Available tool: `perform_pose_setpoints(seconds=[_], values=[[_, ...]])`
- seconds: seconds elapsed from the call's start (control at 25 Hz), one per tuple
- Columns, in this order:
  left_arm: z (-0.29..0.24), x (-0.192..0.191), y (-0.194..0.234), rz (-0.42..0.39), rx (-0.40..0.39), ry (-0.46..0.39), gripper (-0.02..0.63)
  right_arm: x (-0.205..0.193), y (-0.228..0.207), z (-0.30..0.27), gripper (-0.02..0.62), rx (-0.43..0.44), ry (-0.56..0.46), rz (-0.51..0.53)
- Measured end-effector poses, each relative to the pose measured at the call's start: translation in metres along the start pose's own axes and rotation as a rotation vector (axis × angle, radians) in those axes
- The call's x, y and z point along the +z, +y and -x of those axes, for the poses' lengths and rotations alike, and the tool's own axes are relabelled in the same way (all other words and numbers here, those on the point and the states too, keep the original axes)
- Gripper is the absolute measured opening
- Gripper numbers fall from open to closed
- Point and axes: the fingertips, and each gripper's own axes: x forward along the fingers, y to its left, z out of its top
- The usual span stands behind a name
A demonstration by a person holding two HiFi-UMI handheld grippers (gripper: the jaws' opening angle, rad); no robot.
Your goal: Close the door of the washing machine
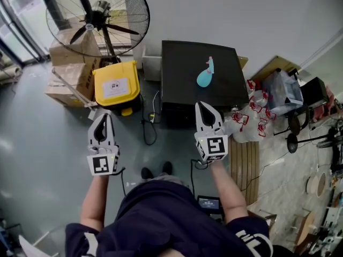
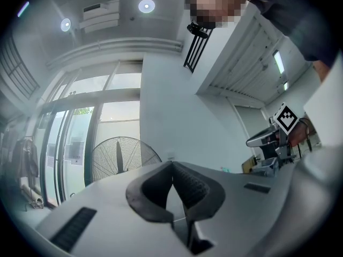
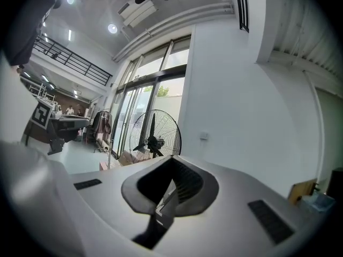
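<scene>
The washing machine is a black box seen from above, standing against the wall. A teal object lies on its top. Its front and door are hidden under the top edge. My right gripper hovers over the machine's front edge, shut and holding nothing. My left gripper is out to the left above the floor, beside the yellow bin, also shut and holding nothing. In the left gripper view the left gripper points at the white wall. In the right gripper view the right gripper points the same way.
A yellow bin stands left of the machine, with cardboard boxes and a large floor fan behind it. Cables lie on the floor in front. Plastic bags and a wooden pallet crowd the right side.
</scene>
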Motion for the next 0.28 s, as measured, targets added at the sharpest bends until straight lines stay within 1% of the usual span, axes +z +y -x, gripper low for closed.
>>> perform_pose_setpoints(seconds=[0.28], values=[[0.0006,-0.0026,0.0003,0.004,0.001,0.010,0.024,0.0006,0.0004,-0.0002,0.018,0.000,0.002,0.002]])
